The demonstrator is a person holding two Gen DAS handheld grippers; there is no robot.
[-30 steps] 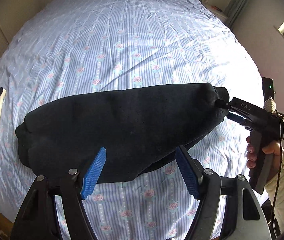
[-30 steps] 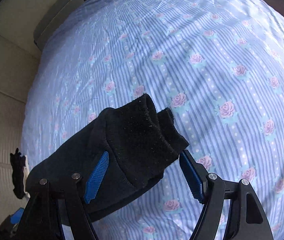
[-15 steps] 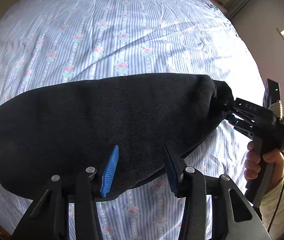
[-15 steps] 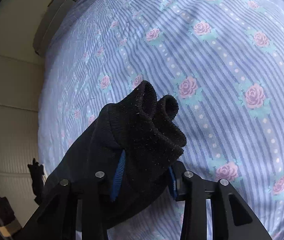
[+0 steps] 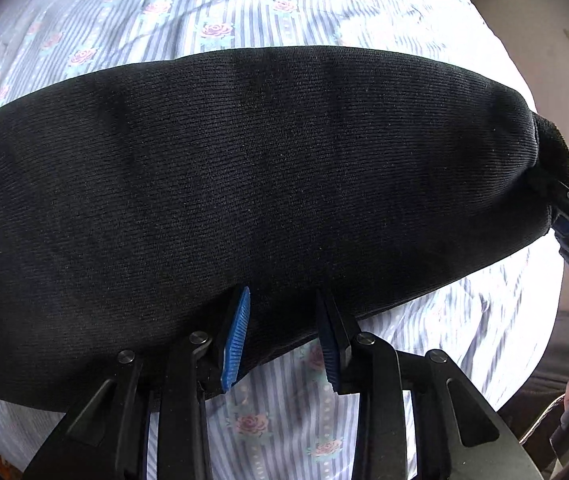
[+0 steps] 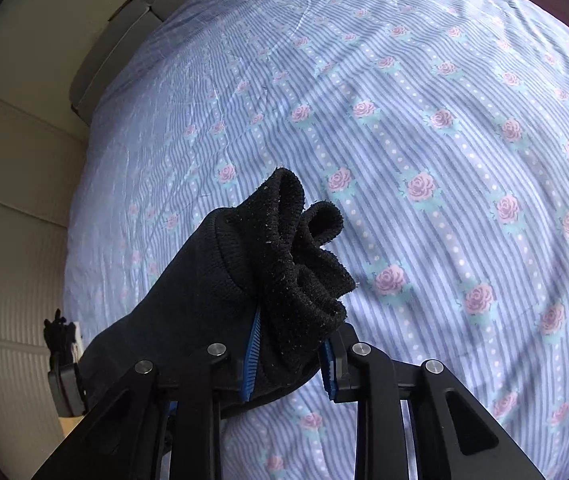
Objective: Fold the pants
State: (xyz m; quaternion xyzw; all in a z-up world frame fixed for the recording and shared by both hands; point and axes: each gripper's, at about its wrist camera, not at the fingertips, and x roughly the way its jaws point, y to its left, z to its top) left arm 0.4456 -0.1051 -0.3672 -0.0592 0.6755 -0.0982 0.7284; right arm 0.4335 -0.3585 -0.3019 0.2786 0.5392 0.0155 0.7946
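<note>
Here, both ribbed blue-padded jaws pinch the black knit pants [image 5: 268, 184], the right gripper [image 6: 290, 354] bunching the fuzzy cuffs.

- Daylight is admitted from the right in the left wrist view, where the bedsheet [image 5: 496, 320] is blown out to near white.
- The black pants [image 5: 244, 184] are rendered dark — only faint weave is resolved.
- Strong fisheye bending and black vignetting are seen at all edges.
- Soft shadows are cast across the bedsheet [image 6: 424, 140] in the right wrist view.
</note>
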